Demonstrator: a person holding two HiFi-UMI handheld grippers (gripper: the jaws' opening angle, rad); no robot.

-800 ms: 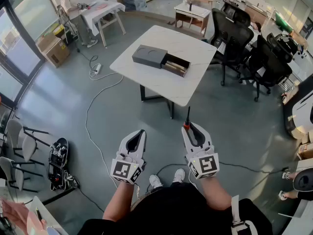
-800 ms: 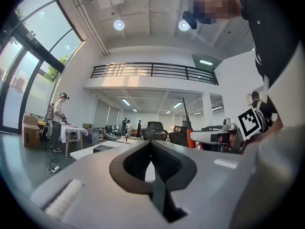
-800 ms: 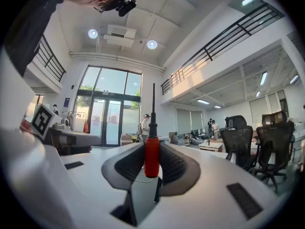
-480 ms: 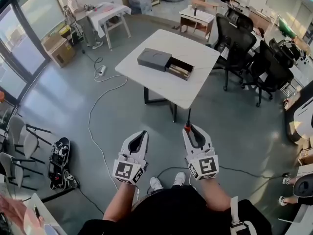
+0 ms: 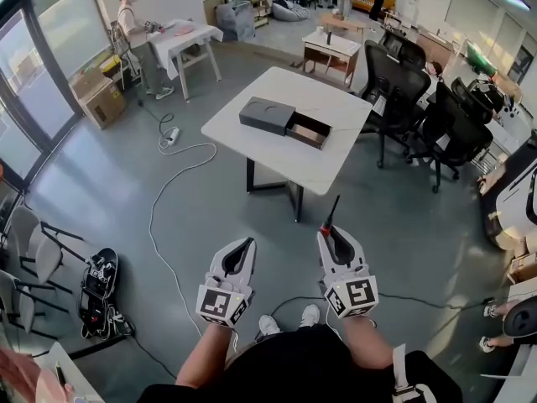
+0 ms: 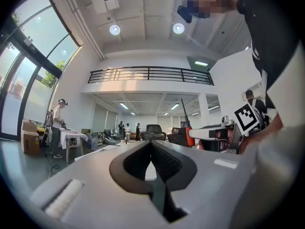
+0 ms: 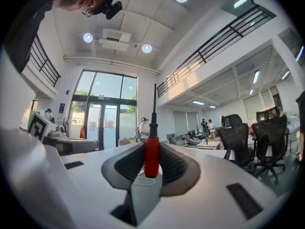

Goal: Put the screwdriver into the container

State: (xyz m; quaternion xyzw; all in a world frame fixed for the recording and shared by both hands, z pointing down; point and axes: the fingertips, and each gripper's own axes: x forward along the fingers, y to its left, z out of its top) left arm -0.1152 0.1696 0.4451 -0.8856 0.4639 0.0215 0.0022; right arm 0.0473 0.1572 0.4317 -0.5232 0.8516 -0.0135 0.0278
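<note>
The screwdriver [image 5: 327,217] has a red handle and a black shaft. My right gripper [image 5: 330,233] is shut on its handle, and the shaft points up and away toward the table. In the right gripper view the red handle [image 7: 152,155] stands upright between the pads. My left gripper [image 5: 242,248] hangs beside it, shut and empty; in its own view the jaws [image 6: 151,144] meet at the tips. The container, a dark box [image 5: 267,115] with an open drawer [image 5: 308,131], lies on the white table [image 5: 331,154], well ahead of both grippers.
Black office chairs [image 5: 401,70] stand to the right of the table. A white cable [image 5: 164,193] snakes over the grey floor at the left. A person [image 5: 137,32] stands at a small table at the back left. A black bag [image 5: 98,284] lies at the near left.
The table has shifted a little right and farther off in the head view. The screwdriver's shaft now leans slightly to the right. Both grippers keep their places.
</note>
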